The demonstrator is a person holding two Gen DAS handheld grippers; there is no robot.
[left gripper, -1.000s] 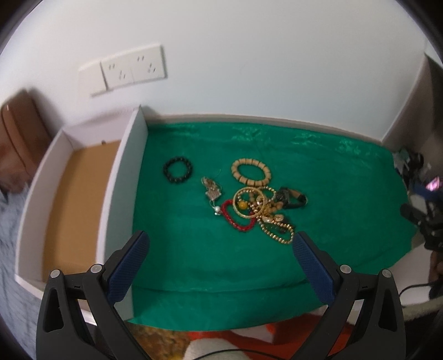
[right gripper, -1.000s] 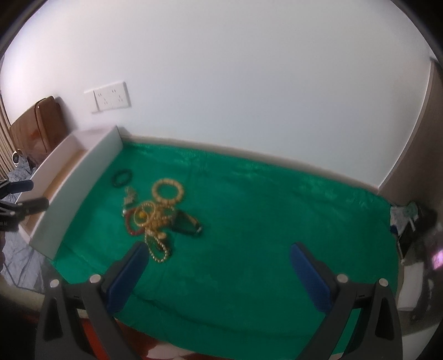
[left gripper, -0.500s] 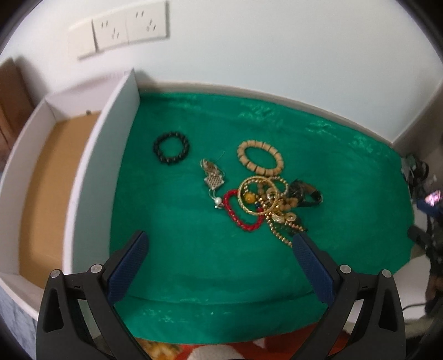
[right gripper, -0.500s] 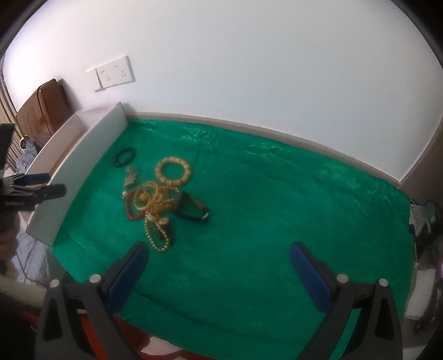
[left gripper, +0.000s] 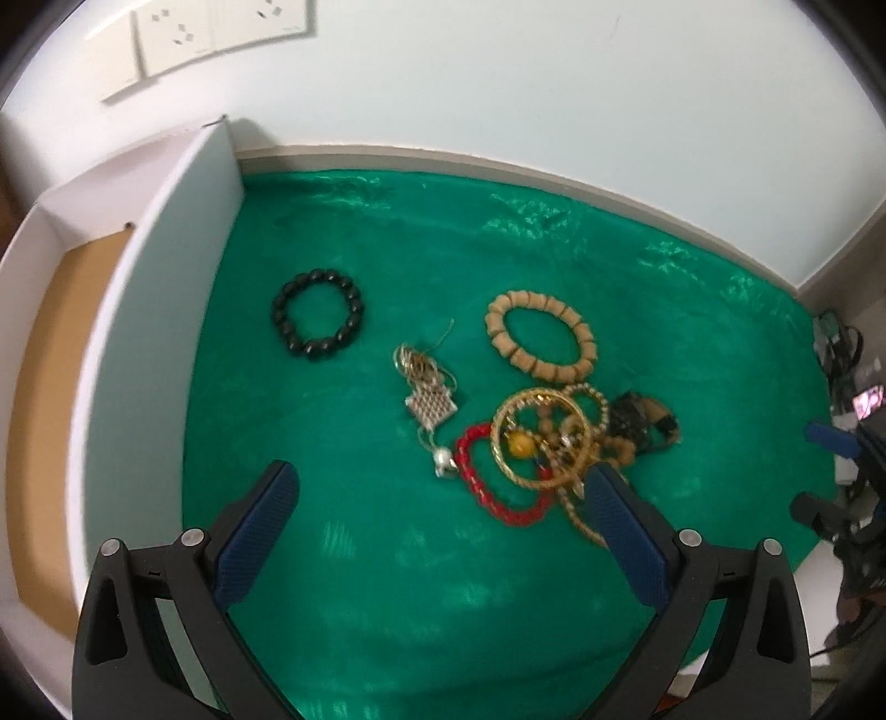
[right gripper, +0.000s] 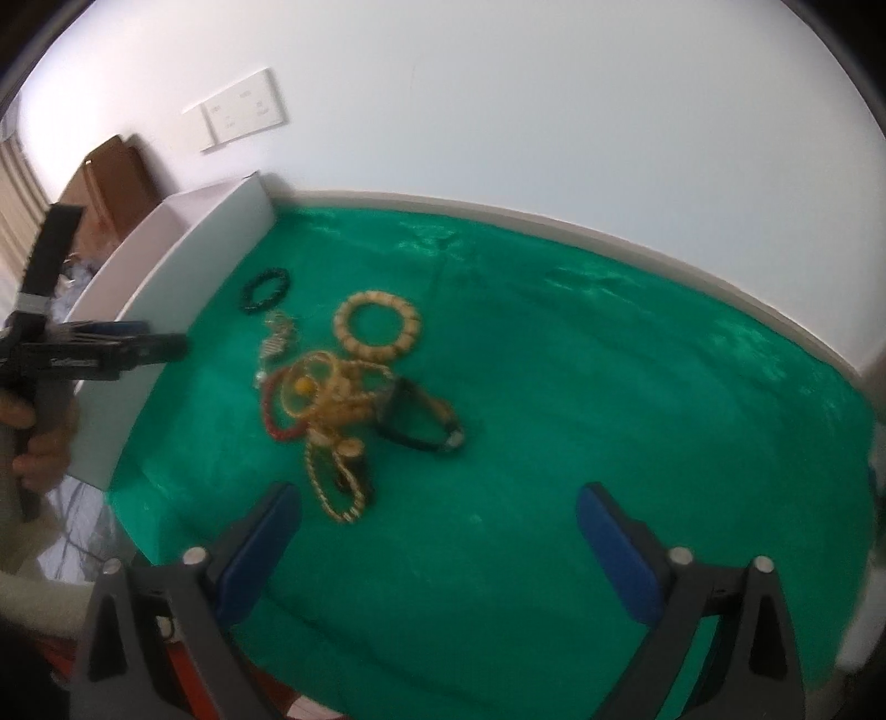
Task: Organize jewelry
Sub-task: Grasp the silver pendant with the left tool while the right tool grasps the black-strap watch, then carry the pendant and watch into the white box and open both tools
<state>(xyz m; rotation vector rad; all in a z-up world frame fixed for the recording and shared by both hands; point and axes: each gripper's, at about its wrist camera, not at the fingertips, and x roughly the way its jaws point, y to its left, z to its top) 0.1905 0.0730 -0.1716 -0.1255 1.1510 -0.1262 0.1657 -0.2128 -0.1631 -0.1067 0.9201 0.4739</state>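
Jewelry lies on a green cloth (left gripper: 343,554). A black bead bracelet (left gripper: 317,317) lies alone near the white box (left gripper: 166,310). A tan wooden bracelet (left gripper: 541,334), a silver pendant chain (left gripper: 429,401), a red bead bracelet (left gripper: 487,487) and a tangle of gold bangles and chains (left gripper: 548,443) lie close together. My left gripper (left gripper: 443,487) is open and empty, above the cloth just short of the pile. My right gripper (right gripper: 437,501) is open and empty, nearer than the pile (right gripper: 332,399). The left gripper also shows in the right wrist view (right gripper: 144,349).
The white box has a brown floor (left gripper: 55,354) and stands at the cloth's left edge. A black watch or strap (right gripper: 421,421) lies at the right of the pile. A wall with sockets (left gripper: 221,27) runs behind. Dark gear (left gripper: 847,498) stands off the right edge.
Both grippers have moved forward and down toward the jewelry pile, which now looks larger in both views. Both stay open. No jewelry has moved.
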